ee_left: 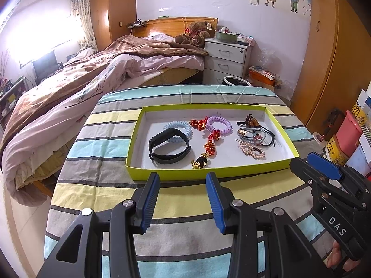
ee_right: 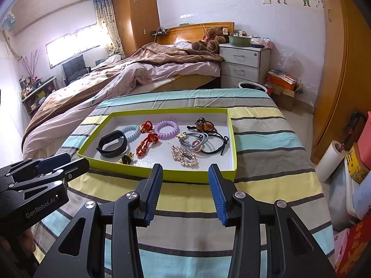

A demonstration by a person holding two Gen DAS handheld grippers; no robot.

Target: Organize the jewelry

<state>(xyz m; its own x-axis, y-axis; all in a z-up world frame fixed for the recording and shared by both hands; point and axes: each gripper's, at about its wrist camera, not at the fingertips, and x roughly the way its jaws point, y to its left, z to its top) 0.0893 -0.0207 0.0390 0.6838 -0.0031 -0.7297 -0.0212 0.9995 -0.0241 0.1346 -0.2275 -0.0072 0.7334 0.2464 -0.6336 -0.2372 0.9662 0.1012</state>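
Jewelry lay in a shallow lime-edged tray (ee_left: 209, 174) on the striped cloth (ee_left: 180, 208), just ahead of both sets of jaws. We held the left gripper (ee_left: 182, 180) w/ jaws apart and nothing between them, tips just short of the tray's near wall. Right gripper (ee_right: 185, 172) was the same: jaws spread, empty, tips near the front rim toward the tray's right half.

Ahead of the left jaws, slightly left, sat a black band (ee_left: 168, 147), overlapping a pale blue coil tie (ee_left: 178, 128) behind it. Straight ahead ran a red & gold knotted charm (ee_left: 209, 139), w/ a black-gold bead (ee_left: 199, 162) at its near end, closest to the left tips. A lilac coil tie (ee_left: 219, 124) lay beyond the charm.

Right of those, ahead of the right jaws, we saw a sparkly hair clip (ee_right: 184, 157) closest in, then grey hair ties (ee_right: 197, 141) w/ a round pink charm, a black elastic (ee_right: 218, 146) to the right & an amber claw clip (ee_right: 205, 125) by the far wall.

Each gripper showed in the other's view, side by side & apart. Bed (ee_left: 92, 76) lay beyond the table on the left.
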